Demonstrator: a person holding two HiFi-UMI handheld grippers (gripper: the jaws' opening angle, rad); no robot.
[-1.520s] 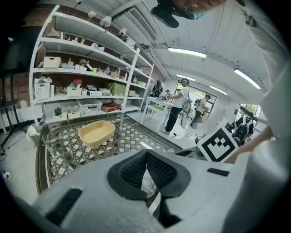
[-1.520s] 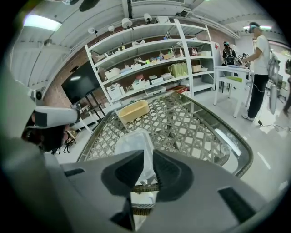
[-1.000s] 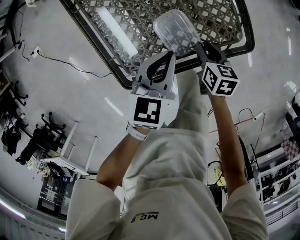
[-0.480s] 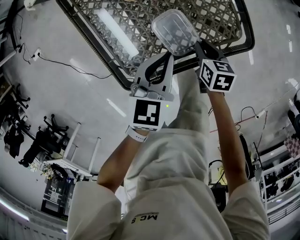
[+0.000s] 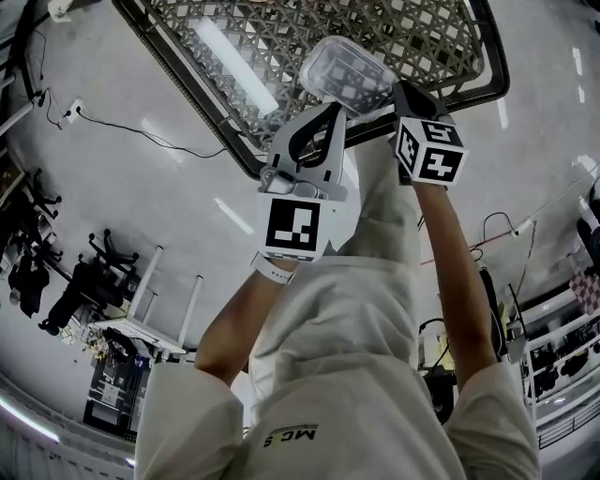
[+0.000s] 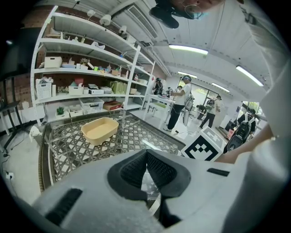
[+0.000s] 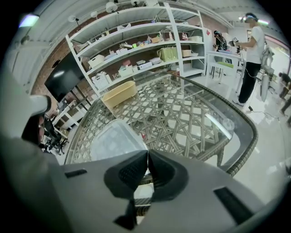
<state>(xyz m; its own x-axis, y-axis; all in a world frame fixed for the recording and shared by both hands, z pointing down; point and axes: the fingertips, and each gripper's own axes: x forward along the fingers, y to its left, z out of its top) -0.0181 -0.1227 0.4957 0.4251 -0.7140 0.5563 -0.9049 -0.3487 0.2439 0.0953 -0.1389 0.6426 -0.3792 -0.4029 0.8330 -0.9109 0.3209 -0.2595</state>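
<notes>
- My right gripper [image 7: 147,159] is pressed shut on the near rim of the clear tub [image 7: 116,139]. The tub lies straight ahead of it and a little to the left.
- My left gripper [image 6: 146,175] is closed too, with clear plastic caught between its jaws. From the head view this looks like the tub's near left corner.
- The tub sits over the near edge of the table [image 5: 422,28]. I cannot tell whether it touches the glass.
- Both grippers are equally near, one at each near corner.
- The tub's long axis runs away from me, pointing towards the yellow tray [image 7: 119,94] near the far edge.
</notes>
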